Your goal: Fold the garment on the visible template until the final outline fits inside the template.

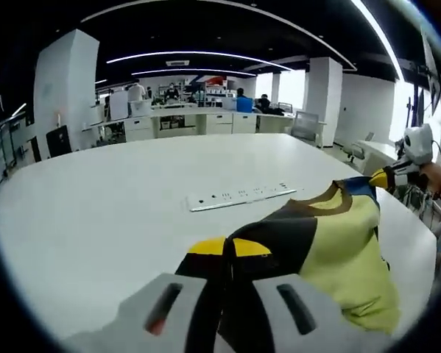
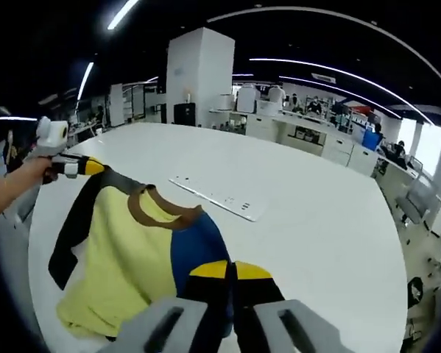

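my left gripper (image 1: 230,254) has its yellow-tipped jaws pressed together on dark cloth at one shoulder of the garment (image 1: 338,243). in the right gripper view my right gripper (image 2: 230,276) does the same, jaws pinched on the blue and black cloth at the other shoulder. so both hands have the shirt by its top edge, one at each end, and it hangs stretched between them, part lifted over the near edge of the table (image 1: 95,213).

from the left jaws the shirt runs away to the right, yellow panel (image 1: 349,254) first, then the brown collar (image 1: 330,198), then the far gripper holding the blue corner. from the right jaws it runs away to the left: blue panel (image 2: 194,250), collar, yellow panel, black sleeve (image 2: 76,224) drooping low. the long axis now lies along the line between my two hands, roughly following the table's edge, and neither hand is nearer to the cloth than the other; each is at its own end.

beyond the shirt a white power strip (image 1: 242,197) lies flat on the table, well apart from the cloth. i cannot make out a template outline on the white top, so i judge the next step is to lay the shirt down flat towards the strip side, both hands moving together to keep the top edge taut. farther off are desks and a white pillar (image 2: 194,77).
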Tool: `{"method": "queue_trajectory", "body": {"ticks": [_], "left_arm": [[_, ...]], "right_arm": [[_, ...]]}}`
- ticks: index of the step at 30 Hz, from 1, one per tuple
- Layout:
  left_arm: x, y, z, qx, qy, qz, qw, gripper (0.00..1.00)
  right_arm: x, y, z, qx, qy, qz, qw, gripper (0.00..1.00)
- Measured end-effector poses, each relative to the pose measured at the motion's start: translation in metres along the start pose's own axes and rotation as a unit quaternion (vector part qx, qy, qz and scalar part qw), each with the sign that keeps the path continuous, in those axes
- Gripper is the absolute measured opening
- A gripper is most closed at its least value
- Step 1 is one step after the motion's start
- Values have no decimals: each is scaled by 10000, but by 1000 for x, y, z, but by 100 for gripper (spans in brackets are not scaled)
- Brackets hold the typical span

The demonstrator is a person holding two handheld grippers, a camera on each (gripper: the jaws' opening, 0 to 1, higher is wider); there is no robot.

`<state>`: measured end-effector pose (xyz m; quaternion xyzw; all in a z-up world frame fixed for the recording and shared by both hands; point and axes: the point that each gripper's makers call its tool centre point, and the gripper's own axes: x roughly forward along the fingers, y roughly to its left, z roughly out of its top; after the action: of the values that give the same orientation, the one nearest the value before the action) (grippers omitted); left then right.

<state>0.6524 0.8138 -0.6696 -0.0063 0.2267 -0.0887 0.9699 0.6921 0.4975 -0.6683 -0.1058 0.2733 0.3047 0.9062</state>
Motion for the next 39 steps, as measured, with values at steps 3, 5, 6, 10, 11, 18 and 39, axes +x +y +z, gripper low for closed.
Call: {"method": "queue_trajectory", "body": {"ticks": [3, 5, 6, 10, 11, 18, 39], "left_arm": [[18, 4, -13, -181, 51, 94, 9998, 0], [29, 5, -19, -201, 68, 152, 9997, 0], [33, 6, -21, -156, 74, 194, 9997, 0], [49, 9, -32, -55, 195, 378, 9991, 0], [53, 9, -37, -14, 290, 392, 9988, 0], [78, 9, -59, -71, 733, 300, 9968, 0], [54, 1, -47, -6, 582, 249, 9980, 34]], "right_arm": [[20, -8, -6, 160, 51, -159, 9997, 0], [33, -12, -12, 195, 99, -234, 9995, 0], [41, -14, -17, 295, 134, -287, 9991, 0], [56, -18, -27, 202, 268, -384, 9987, 0], [61, -20, -32, 204, 335, -425, 9983, 0], [75, -29, -54, 419, 694, -738, 9940, 0], [61, -20, -42, 962, 403, -570, 9929, 32]]}}
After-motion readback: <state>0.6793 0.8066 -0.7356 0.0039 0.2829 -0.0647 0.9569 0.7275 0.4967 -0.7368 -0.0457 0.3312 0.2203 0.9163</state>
